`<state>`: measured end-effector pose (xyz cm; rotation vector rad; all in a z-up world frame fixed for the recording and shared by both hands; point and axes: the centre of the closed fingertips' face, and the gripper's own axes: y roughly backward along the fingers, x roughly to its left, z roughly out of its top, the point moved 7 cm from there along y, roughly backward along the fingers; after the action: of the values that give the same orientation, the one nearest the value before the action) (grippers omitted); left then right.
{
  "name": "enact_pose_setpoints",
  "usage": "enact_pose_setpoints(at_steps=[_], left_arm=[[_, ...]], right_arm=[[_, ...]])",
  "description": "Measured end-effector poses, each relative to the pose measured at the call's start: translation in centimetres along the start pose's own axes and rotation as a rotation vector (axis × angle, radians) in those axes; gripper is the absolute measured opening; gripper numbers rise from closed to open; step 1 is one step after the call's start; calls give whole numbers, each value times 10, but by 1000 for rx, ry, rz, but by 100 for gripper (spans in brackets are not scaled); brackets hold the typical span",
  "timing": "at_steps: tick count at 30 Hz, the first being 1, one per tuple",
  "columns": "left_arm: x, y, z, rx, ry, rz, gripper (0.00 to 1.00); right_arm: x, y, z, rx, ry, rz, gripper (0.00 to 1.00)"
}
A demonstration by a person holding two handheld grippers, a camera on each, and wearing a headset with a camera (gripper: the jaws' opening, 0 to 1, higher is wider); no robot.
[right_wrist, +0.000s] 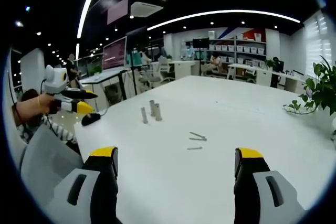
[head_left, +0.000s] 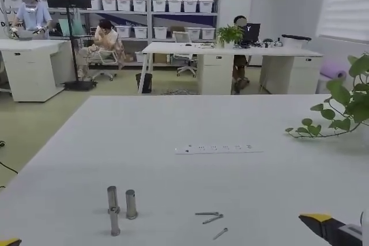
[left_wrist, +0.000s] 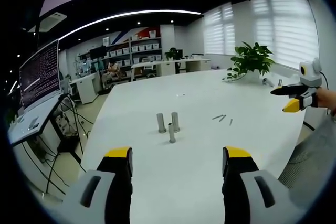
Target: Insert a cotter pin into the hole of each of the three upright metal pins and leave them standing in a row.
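The white table (head_left: pixel 173 125) carries all the work, and by the look of it the task has not yet begun.

The left gripper (left_wrist: pixel 177 153) hangs over the near left edge with its jaws wide apart and nothing between them. The right gripper (right_wrist: pixel 176 153) hangs at the near right with its jaws spread the same way and is just as empty. Both are well apart from the parts.

The three pins (head_left: pixel 131 204) stand upright at the near left of the table in a tight cluster. Two are side by side and the third is just nearer, so they make a triangle, not a row. Their holes are too small to make out.

The three cotters (head_left: pixel 207 214) lie flat on the table to the right of the pins and clear of them. Two are close together and the third is a little nearer and to the right. None is in a pin.

All three insertions are left to do, and so is lining the pins up.
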<state>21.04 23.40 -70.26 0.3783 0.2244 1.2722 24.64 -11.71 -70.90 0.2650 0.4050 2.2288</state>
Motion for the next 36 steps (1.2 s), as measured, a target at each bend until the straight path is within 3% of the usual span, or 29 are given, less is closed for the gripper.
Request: enact_pose_setpoints(at_steps=[9, 22, 36], left_arm=[[3, -16, 1, 1, -12, -19, 59], [10, -61, 10, -22, -30, -32, 45], [20, -109, -3, 19, -30, -61, 35]], right_arm=[[-3, -1, -2, -6, -12, 8, 83], [-8, -9, -4, -18, -33, 33, 74], [-16, -18, -8, 3, -29, 51, 72]])
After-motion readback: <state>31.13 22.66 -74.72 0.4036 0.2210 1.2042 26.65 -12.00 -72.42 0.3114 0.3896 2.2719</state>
